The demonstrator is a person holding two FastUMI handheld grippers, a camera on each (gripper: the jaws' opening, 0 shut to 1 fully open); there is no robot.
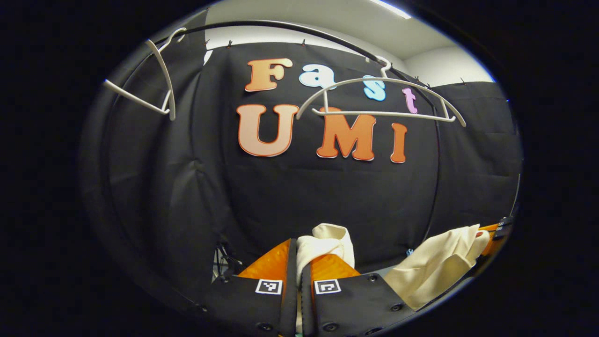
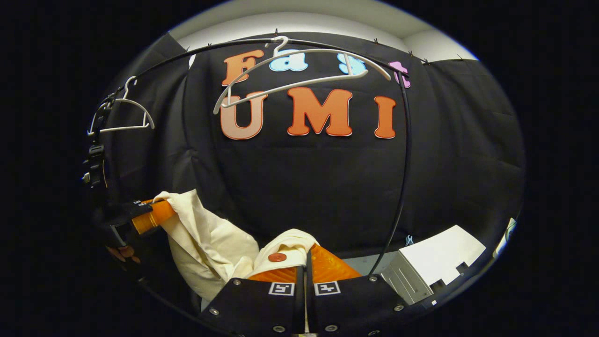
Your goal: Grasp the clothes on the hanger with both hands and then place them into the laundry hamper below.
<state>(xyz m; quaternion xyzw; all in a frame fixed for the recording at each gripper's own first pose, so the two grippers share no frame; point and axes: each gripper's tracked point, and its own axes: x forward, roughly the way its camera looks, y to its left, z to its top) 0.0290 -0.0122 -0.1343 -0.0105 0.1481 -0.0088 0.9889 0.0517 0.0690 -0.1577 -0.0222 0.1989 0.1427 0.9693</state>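
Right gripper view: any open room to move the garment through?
Open: below the empty hanger, in front of the backdrop, between the cream garment and the white box. Crowded: bottom left, where the left gripper and right gripper pinch the cloth.

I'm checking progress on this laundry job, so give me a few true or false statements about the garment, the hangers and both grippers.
1. The cream garment hangs on a hanger. False: it is off, held between both grippers.
2. The left gripper is shut on the garment. True.
3. The nearer white hanger on the rail is bare. True.
4. The right gripper is open. False: its fingers pinch cloth beside a brown button.
5. Only one hanger is up. False: a second white hanger hangs farther along.
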